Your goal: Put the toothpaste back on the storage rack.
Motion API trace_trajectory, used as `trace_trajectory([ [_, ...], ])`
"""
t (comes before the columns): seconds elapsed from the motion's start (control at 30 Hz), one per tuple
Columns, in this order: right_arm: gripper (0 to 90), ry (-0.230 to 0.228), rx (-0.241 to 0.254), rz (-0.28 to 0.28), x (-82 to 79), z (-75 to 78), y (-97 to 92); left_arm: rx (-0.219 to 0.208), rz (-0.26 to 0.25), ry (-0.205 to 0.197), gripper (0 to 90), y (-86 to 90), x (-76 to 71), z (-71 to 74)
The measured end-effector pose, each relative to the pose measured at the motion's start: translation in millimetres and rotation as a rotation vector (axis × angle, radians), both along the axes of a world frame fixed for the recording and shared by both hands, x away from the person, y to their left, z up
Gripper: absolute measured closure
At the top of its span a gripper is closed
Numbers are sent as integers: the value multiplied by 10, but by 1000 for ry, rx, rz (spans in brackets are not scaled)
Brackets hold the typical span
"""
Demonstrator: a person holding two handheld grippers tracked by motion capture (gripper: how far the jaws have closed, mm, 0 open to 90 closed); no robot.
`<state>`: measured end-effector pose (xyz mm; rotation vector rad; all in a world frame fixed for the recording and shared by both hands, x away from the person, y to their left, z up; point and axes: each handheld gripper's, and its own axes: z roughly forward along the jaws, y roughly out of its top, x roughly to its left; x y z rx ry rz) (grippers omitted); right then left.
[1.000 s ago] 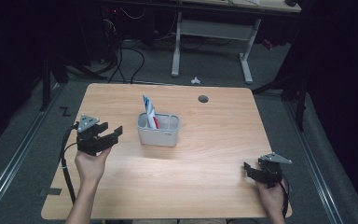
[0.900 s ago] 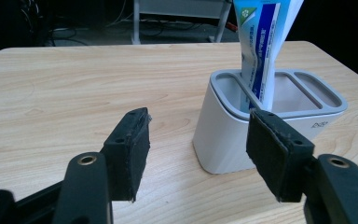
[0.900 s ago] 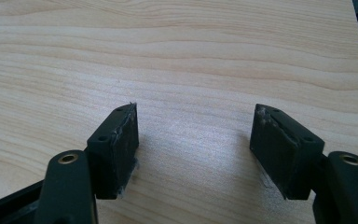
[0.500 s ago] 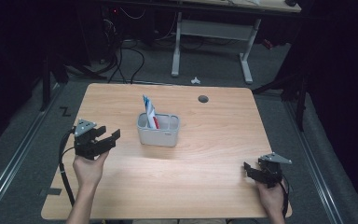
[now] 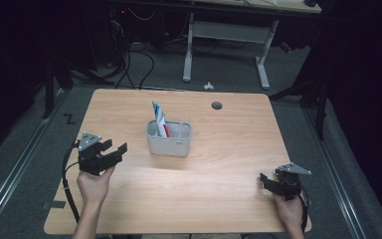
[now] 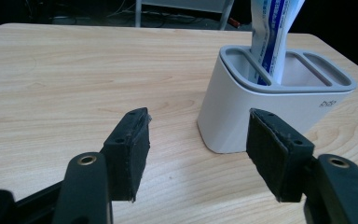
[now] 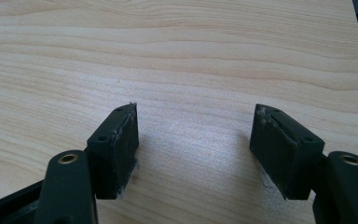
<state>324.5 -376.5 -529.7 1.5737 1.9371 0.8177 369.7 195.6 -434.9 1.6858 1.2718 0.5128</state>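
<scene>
The tube (image 5: 158, 118) is seen standing upright in the left-hand slot of the white holder (image 5: 169, 143), mid-counter (image 5: 219, 169), so the step in hand is judged an approach. The left claw (image 5: 115, 152), spread wide and empty, is held just left of the holder, with the tube above and beyond its reach. The right claw (image 5: 266, 180) is parked open and empty, well apart; next, a lift and a close on the tube are called for.
</scene>
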Motion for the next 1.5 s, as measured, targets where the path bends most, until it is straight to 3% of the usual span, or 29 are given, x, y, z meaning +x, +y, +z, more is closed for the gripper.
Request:
trace_trajectory([
  [0.83,326,1,0,0,0,0,1,-42,18,52,399,95,-105,-279],
  [1.37,326,0,0,0,-1,0,0,-43,13,85,394,34,-118,-465],
  [1.5,326,1,0,-1,-1,1,0,-25,12,94,393,3,-114,-512],
])
